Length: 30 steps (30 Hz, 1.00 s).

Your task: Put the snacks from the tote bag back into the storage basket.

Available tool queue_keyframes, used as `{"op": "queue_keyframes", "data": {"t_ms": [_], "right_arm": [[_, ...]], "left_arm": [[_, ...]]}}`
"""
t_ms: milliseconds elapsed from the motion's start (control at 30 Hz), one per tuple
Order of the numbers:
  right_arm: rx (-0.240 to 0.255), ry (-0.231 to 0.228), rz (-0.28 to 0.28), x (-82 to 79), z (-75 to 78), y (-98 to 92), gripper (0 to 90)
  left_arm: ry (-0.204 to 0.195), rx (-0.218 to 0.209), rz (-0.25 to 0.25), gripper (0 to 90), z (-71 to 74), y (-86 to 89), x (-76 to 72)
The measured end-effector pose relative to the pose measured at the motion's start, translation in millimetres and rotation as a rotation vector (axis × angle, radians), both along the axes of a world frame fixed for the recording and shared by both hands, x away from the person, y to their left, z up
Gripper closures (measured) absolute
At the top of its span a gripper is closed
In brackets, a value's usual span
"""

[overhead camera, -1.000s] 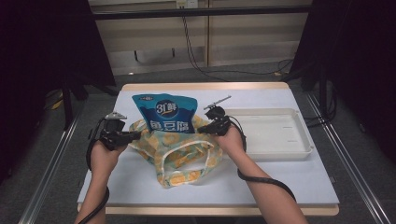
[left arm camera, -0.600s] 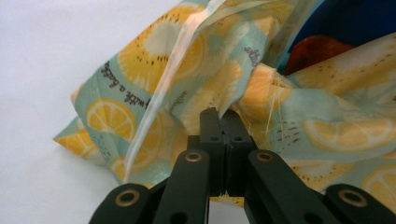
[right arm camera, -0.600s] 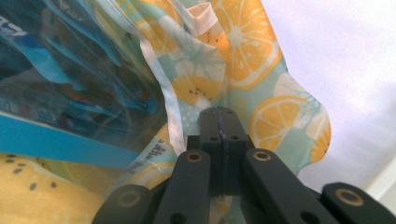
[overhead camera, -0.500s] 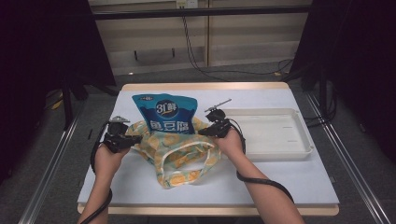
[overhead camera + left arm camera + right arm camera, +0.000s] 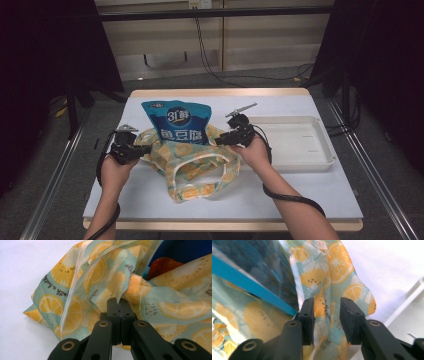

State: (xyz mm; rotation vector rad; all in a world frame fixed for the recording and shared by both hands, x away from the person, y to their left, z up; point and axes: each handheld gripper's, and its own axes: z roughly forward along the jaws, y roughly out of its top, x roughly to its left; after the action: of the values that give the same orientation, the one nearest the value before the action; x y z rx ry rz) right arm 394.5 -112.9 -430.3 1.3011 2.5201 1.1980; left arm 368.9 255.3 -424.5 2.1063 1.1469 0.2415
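On the white tabletop (image 5: pixel 150 200), centre: a lemon-print cloth bag (image 5: pixel 197 167), pale teal with yellow-orange citrus slices, script lettering, white-trimmed handles, crumpled and slumped. A blue snack pouch (image 5: pixel 177 122) with white characters stands in its mouth, top half clear of the fabric. Left claw (image 5: pixel 142 149) is clamped tight on a fold of the bag's left edge, cloth bunched at the tips (image 5: pixel 119 302). Right claw (image 5: pixel 220 141) at the bag's right edge has just been opening; fabric lies behind the parted jaws, unpinched. White tray (image 5: pixel 320 160) just beside, right.
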Motion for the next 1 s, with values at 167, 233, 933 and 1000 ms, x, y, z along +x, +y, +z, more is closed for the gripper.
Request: {"op": "queue_keyframes", "data": {"t_ms": [167,233,933,1000], "right_arm": [[0.001,-0.026,0.014,-4.0,11.3,-0.8,59.1],[0.001,-0.035,0.021,-5.7,16.8,-1.7,60.1],[0.044,0.0,0.106,-29.7,-3.4,7.0,73.2],[0.044,0.002,0.106,-30.7,-6.6,8.2,73.1]], "left_arm": [[-0.009,-0.014,0.003,89.2,2.8,0.4,-0.1],[-0.007,-0.016,0.001,89.2,4.2,0.7,-0.4],[0.007,-0.011,-0.011,88.8,1.1,1.0,-1.5],[0.004,-0.015,-0.008,88.8,-0.2,0.9,-1.5]]}}
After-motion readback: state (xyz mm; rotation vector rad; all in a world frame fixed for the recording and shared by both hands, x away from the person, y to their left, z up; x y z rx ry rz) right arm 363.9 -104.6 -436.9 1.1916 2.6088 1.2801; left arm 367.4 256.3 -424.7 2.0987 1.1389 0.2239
